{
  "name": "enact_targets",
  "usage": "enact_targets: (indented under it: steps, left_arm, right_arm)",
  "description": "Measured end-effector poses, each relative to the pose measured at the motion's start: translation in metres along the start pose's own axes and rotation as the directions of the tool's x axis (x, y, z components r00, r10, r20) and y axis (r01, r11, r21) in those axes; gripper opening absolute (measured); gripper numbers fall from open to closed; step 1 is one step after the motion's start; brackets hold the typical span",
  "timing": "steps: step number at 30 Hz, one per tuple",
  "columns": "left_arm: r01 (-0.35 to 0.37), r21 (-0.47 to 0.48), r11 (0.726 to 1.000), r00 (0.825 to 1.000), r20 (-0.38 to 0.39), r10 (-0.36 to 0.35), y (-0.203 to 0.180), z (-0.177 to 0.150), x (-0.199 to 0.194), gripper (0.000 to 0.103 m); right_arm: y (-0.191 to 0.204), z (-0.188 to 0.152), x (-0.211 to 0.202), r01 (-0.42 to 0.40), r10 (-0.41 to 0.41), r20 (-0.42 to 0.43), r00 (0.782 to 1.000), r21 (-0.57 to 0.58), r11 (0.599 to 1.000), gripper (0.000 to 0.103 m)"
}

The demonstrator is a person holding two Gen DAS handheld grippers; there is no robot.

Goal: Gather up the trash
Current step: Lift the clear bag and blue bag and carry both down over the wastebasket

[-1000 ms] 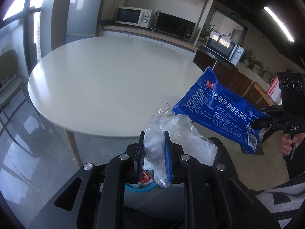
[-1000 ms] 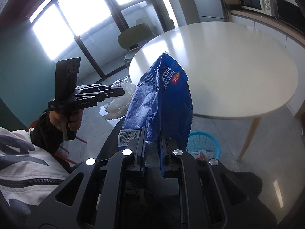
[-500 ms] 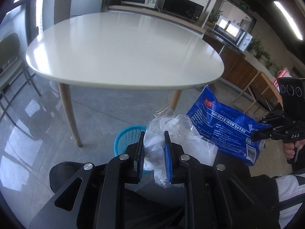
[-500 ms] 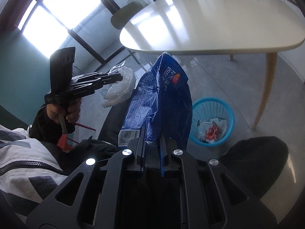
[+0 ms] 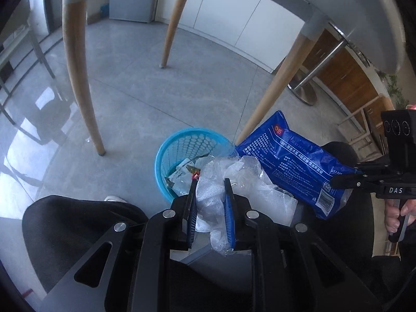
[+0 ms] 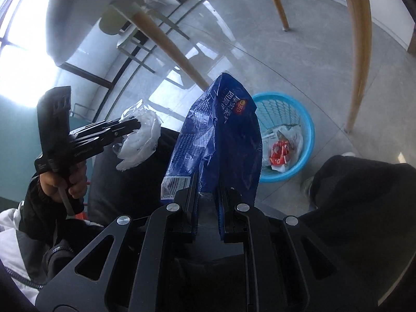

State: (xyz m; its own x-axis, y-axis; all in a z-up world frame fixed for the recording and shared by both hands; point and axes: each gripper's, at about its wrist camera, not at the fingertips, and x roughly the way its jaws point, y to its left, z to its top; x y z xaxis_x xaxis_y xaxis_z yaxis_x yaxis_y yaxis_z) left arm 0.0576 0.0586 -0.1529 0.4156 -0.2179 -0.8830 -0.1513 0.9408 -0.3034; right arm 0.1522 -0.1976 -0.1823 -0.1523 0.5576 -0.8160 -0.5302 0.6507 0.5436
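My left gripper is shut on a crumpled clear plastic bag, held just above and in front of the blue mesh waste basket on the floor. It also shows in the right wrist view with the bag. My right gripper is shut on a blue printed wrapper, held up left of the basket. The wrapper and right gripper show at the right of the left wrist view. The basket holds white and red trash.
Wooden table legs stand around the basket, one right behind it. The white tabletop is overhead. The person's dark-clothed knees flank the basket. Grey tile floor lies beyond. A chair stands by the window.
Both grippers have dropped below the tabletop with their trash held. The views now look down at the floor, and the blue basket is much closer.
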Motion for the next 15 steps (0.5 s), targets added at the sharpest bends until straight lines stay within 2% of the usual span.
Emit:
enact_targets:
  steps: [9, 15]
  left_arm:
    - [-0.031, -0.073, 0.997, 0.991, -0.133, 0.021, 0.018, 0.020, 0.080, 0.018]
    - [-0.050, -0.094, 0.994, 0.984, -0.175, 0.033, 0.025, 0.029, 0.126, 0.019]
  right_arm:
    - [-0.053, 0.035, 0.069, 0.038, -0.026, -0.064, 0.998, 0.200, 0.979, 0.011]
    - [-0.080, 0.054, 0.116, 0.097, -0.070, -0.101, 0.992, 0.296, 0.950, 0.011]
